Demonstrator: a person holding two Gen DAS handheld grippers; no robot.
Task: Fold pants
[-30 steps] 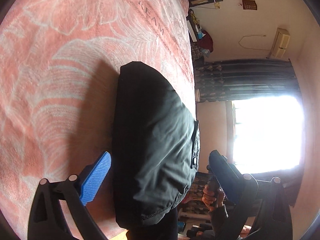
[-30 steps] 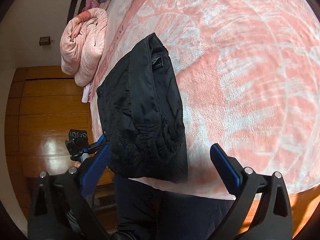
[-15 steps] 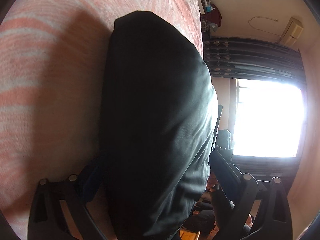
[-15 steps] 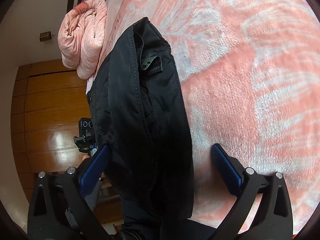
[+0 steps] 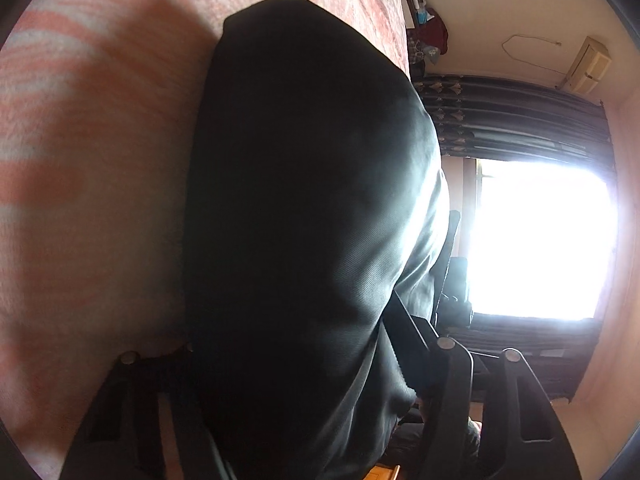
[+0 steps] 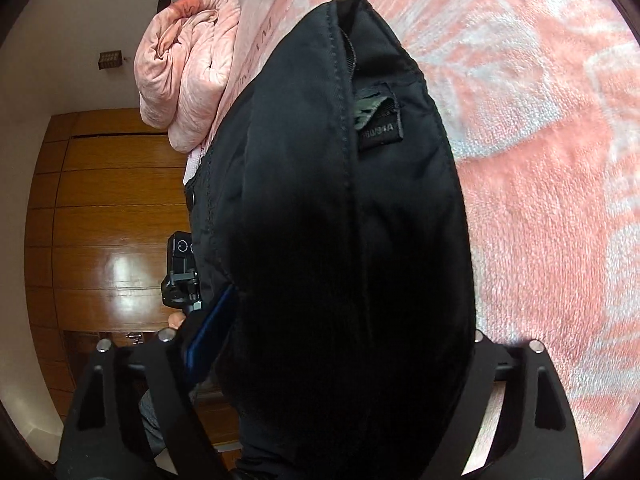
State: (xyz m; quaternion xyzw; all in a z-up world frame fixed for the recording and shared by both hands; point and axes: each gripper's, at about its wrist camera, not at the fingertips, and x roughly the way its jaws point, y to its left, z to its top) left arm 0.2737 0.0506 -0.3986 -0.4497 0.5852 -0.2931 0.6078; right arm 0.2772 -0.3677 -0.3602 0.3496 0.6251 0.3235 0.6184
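Pink and white leaf-patterned bedding (image 6: 560, 208) is lying under everything we are handling, with a rolled pink quilt (image 6: 188, 68) sitting at its far edge in front of a wooden wardrobe (image 6: 100, 220). On our other side a bright window (image 5: 540, 236) is glaring below dark curtains (image 5: 520, 120). We are working on the black pants (image 6: 340, 240), which are lying bunched and folded on the bedding and filling the middle of both views. Our right gripper (image 6: 336, 344) is reaching around the near end of the pants: its blue left finger (image 6: 210, 332) is pressing against the fabric's side, while the other finger is hidden behind the cloth, so we cannot tell whether it is clamping the fabric or merely straddling it. A sewn label (image 6: 376, 120) is showing on the pants' upper fold. Our left gripper (image 5: 296, 344) is likewise sitting over the pants (image 5: 304, 200), its right finger (image 5: 412, 332) lying against the fabric and its left one buried beneath, so we cannot tell its grip either. From the right view we are seeing the left gripper's camera (image 6: 182, 276) just beyond the pants.
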